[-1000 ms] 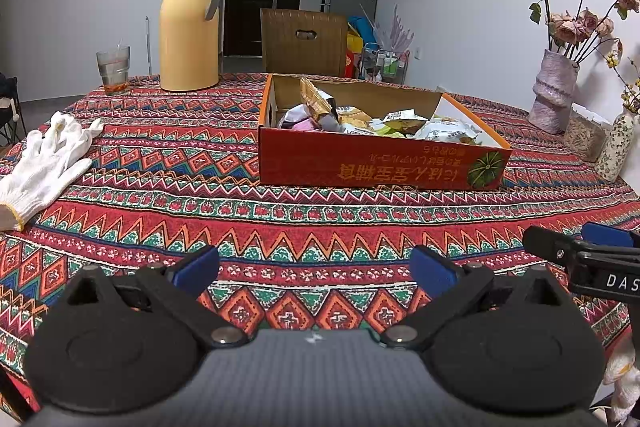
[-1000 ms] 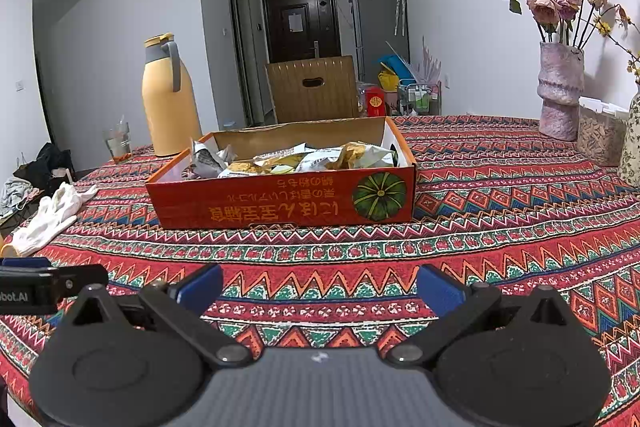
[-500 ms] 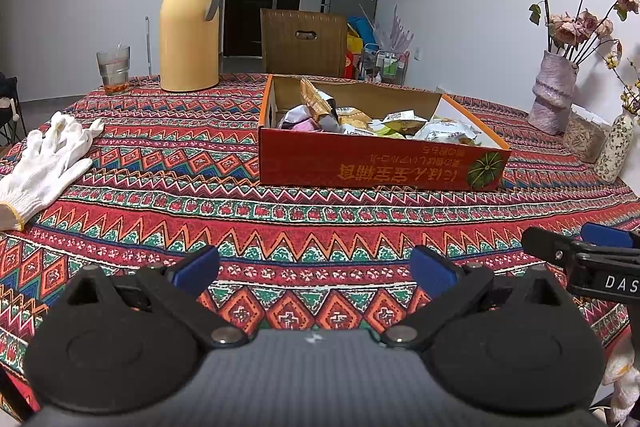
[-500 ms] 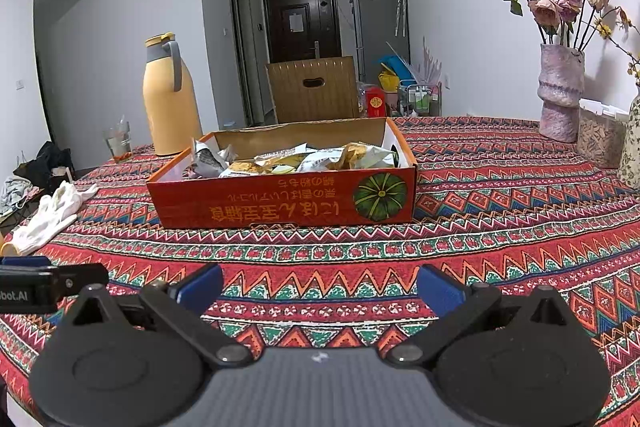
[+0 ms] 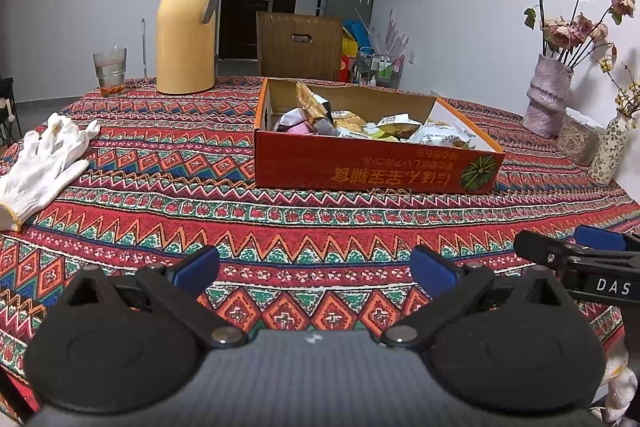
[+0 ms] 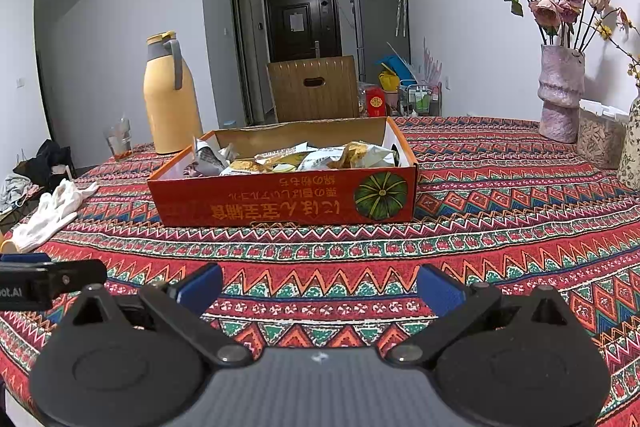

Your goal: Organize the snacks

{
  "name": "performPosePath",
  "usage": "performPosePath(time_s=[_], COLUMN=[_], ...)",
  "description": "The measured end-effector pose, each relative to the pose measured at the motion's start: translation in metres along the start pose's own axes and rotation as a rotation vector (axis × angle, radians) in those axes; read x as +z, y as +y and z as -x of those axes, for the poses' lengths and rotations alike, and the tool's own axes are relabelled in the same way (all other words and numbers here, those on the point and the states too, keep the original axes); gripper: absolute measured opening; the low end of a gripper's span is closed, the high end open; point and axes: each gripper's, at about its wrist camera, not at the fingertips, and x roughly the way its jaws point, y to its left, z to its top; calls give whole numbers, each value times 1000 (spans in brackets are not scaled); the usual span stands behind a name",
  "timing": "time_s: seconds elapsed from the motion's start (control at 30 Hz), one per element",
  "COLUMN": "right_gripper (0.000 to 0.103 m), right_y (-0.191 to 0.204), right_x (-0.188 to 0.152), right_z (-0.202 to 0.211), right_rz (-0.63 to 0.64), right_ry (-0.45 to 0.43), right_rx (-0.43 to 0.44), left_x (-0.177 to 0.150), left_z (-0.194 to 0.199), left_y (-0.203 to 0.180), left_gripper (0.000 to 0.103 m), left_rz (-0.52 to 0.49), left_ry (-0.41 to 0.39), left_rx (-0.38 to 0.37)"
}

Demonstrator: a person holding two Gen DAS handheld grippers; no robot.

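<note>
Left wrist view. Left gripper [image 5: 314, 269]: fingers spread wide, holding nothing, low over the patterned tablecloth [image 5: 160, 187], near the table's front edge. Cardboard box [image 5: 372, 169]: mid-table, well apart from the gripper; long axis runs left to right, printed side facing the camera, lettering upside down. Snack packets [image 5: 372, 127] heaped loosely inside, no common direction, one standing on end. White glove [image 5: 40, 159], yellow jug [image 5: 184, 31], glass [image 5: 110, 71] to the left.

Right wrist view. Right gripper [image 6: 320, 285]: wide, nothing between its fingers, likewise held back, probably poised to reach in. Box long side faces the camera. Vase [image 6: 560, 95] at right.
</note>
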Motion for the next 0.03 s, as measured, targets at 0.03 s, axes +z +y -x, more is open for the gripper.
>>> performPosePath(time_s=[0.03], right_gripper=[103], right_y=[0], right_x=[0], right_z=[0], right_rz=[1], right_ry=[0], right_rx=[0], left_x=[0], left_z=[0], left_y=[0], left_gripper=[103], left_rz=[0], left_ry=[1], left_rx=[0])
